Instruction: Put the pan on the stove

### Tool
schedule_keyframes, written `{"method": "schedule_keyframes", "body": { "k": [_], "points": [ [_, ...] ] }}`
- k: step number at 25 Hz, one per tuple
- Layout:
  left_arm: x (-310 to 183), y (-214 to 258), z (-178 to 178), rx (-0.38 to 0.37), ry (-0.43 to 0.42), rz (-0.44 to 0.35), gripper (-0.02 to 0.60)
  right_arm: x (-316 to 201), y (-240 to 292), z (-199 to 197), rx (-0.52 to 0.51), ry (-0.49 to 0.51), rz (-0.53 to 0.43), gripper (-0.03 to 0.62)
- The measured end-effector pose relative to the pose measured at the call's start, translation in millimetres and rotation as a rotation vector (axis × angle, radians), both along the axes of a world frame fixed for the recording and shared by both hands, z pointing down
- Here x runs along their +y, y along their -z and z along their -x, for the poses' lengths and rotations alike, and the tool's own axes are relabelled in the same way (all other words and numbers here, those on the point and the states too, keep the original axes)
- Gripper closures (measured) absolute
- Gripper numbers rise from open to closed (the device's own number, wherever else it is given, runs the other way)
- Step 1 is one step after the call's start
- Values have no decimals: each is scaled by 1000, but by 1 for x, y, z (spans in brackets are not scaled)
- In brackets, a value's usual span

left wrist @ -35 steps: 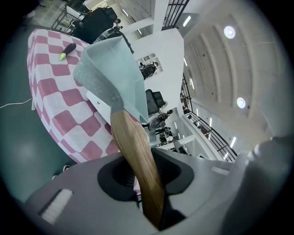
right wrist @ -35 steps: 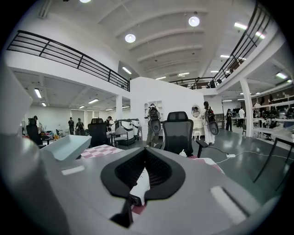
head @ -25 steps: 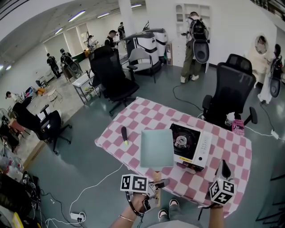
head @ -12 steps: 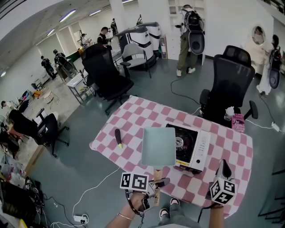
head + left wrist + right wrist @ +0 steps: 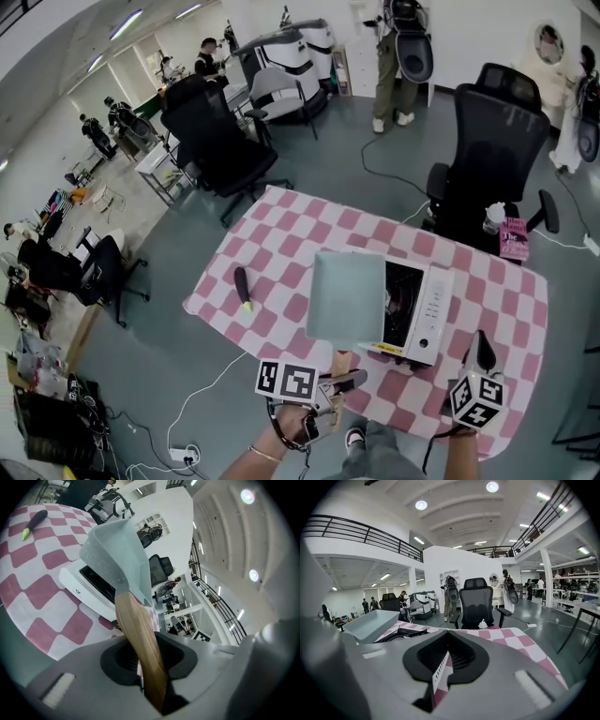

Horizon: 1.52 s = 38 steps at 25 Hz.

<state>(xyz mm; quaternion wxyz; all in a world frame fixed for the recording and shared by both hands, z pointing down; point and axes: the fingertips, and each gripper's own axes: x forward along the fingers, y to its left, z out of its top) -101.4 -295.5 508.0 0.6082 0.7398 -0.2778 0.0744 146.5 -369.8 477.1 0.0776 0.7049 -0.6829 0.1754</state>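
Observation:
A pale teal square pan (image 5: 347, 297) with a wooden handle (image 5: 339, 361) hangs over the left part of the white portable stove (image 5: 422, 314) and hides its burner. My left gripper (image 5: 337, 382) is shut on the handle at the table's near edge; its jaws have just been closing on it. The left gripper view shows the handle (image 5: 138, 639) running up between the jaws to the tilted pan (image 5: 119, 555), above the stove (image 5: 93, 585). My right gripper (image 5: 482, 349) is shut and empty near the front right of the table. In the right gripper view the pan (image 5: 370, 623) is at the left.
A dark-handled tool with a yellow-green tip (image 5: 242, 287) lies on the pink checkered tablecloth (image 5: 281, 234) left of the stove. A black office chair (image 5: 492, 159) stands behind the table with a pink item (image 5: 514, 237) on it. More chairs and people are farther back.
The pan has moved to the right, from beside the stove to over its burner. Both grippers have moved forward and down a little.

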Motion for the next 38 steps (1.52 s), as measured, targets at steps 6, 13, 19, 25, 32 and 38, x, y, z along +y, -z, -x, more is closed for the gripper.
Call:
{"method": "schedule_keyframes", "body": {
  "k": [6,13,19,25,32,38],
  "points": [
    [-16,-7,-8,-2,-44,16,503,-19,-20,-3,-12,-7,26,585],
    [-25,-14,-16,0,-91,34,503,-30,-38,-11,-18,-24,56,585],
    [-29,-19,-22,-4,-133,42,503,-36,-50,-17,-15,-32,74,585],
    [-30,-25,-26,-9,-169,54,503,-42,-61,-18,-20,-31,92,585],
    [-29,-26,-25,-29,-216,56,503,-46,-69,-17,-30,-27,109,585],
    [-29,-31,-24,-37,-239,66,503,-48,-76,-15,-32,-22,122,585]
  ]
}}
